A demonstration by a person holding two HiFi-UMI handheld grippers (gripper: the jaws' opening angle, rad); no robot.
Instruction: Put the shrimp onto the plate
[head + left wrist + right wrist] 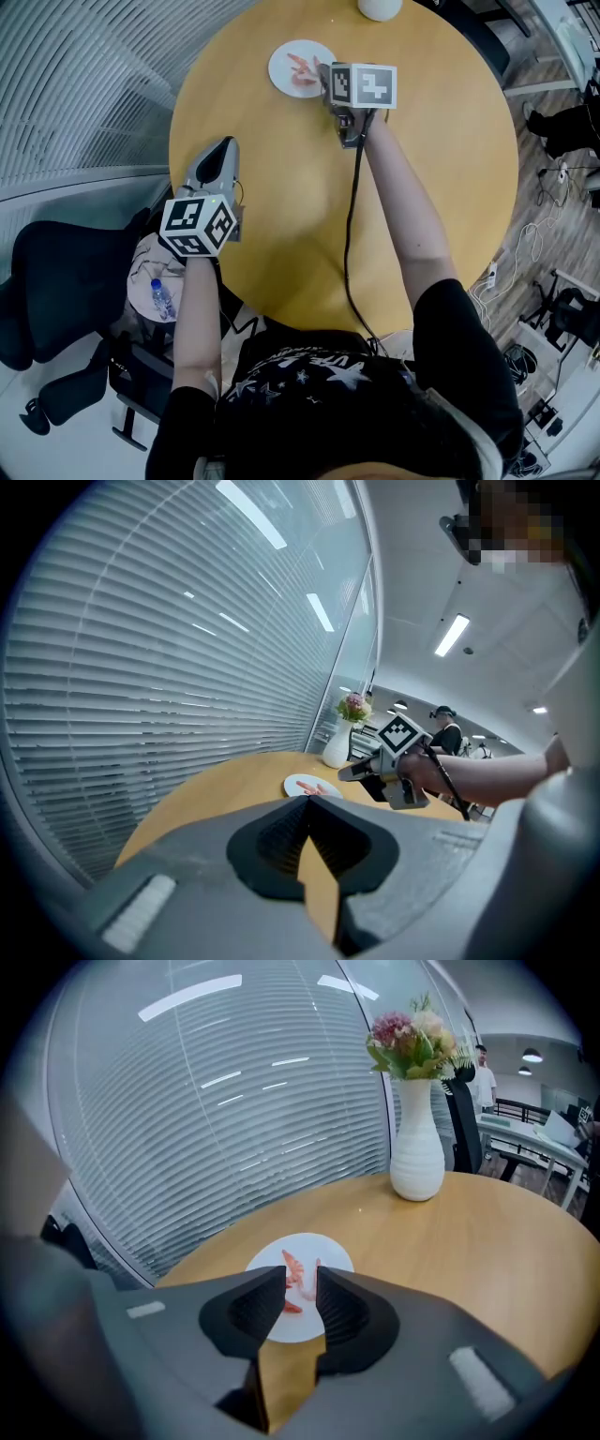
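Lying on the white plate (330,1249) near the round table's (281,216) far edge, the shrimp (292,1267) are showing through the gap of the right tool (301,1283), whose jaws are standing apart and empty. The left tool (307,802) is hovering closed, gripping nothing, by the table's left edge.

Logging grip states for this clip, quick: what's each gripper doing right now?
Left gripper: closed, holding nothing.
Right gripper: open, empty; the shrimp lies on the plate beyond its jaws.
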